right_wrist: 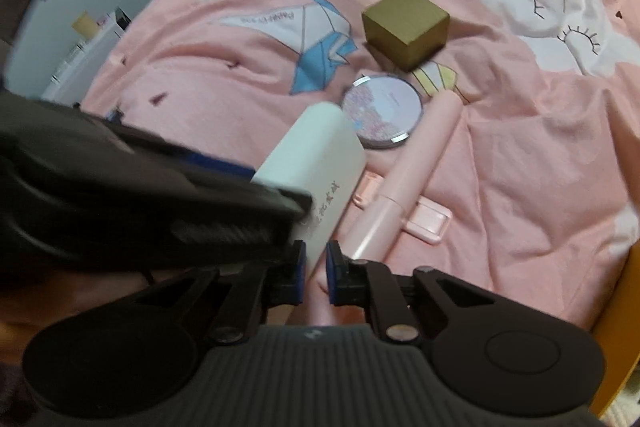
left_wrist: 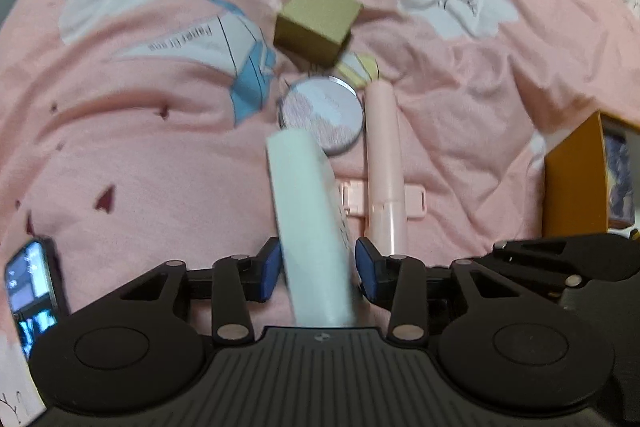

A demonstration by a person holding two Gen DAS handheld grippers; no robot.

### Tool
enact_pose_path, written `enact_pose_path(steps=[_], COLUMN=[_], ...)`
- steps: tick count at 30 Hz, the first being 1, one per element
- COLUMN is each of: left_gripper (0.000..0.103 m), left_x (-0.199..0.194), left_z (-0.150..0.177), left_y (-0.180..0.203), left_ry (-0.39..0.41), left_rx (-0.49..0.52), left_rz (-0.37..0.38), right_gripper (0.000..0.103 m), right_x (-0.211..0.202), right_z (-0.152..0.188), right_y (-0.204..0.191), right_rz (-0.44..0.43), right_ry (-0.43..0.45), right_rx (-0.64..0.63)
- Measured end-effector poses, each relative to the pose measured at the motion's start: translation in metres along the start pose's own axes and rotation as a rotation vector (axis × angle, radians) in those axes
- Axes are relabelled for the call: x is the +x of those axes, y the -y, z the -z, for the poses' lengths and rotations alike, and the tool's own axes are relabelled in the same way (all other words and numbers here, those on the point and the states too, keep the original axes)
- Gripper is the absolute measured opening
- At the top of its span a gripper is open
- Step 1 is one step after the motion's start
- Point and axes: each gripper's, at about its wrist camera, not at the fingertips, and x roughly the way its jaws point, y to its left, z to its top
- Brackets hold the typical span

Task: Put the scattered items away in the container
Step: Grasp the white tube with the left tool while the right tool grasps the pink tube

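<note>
**Pink bedding, white box between blue pads**

Pink patterned bed sheet (left_wrist: 460, 131), soft and wrinkled, carries the scattered items. The left tool (left_wrist: 318, 269) brackets a smooth white box (left_wrist: 308, 219); one pad touches it, the other shows a sliver of gap, so a firm grip cannot be confirmed and the box could slip or tilt. The right tool (right_wrist: 316, 277) stands slightly open around the box's near corner. Just right lies a matte pink tube (left_wrist: 384, 163) across a flat pink clip (left_wrist: 414, 201); farther off, a round compact (left_wrist: 322, 113) and cardboard cube (left_wrist: 316, 21). An orange container (left_wrist: 574, 183) sits at the right edge.
</note>
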Motion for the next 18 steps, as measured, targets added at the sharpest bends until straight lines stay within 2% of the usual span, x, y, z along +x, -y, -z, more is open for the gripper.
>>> enact_pose_path(steps=[7,9,11,14,18], left_gripper=[0.040,0.039,0.038,0.036,0.033], left_x=[0.017,0.019,0.021,0.023,0.006], left_z=[-0.001,-0.003,-0.005,-0.006,-0.001], left_y=[0.000,-0.001,-0.002,-0.003,-0.007], left_ry=[-0.021,-0.014,-0.007,0.019,0.089], left_rx=[-0.033,-0.045,-0.062,-0.077,-0.088], left_rz=[0.043,0.043,0.053,0.064,0.091], right_gripper=[0.016,0.022,0.023,0.023,0.029], right_x=[-0.002,-0.006,-0.008,-0.005,-0.003], right_z=[0.003,0.002,-0.001,-0.008,-0.014], right_y=[0.010,0.016,0.024,0.037,0.042], right_rz=[0.026,0.046,0.079,0.096,0.091], right_ry=[-0.029,-0.023,-0.022,-0.029,-0.025], right_rx=[0.023,0.029,0.038,0.075,0.089])
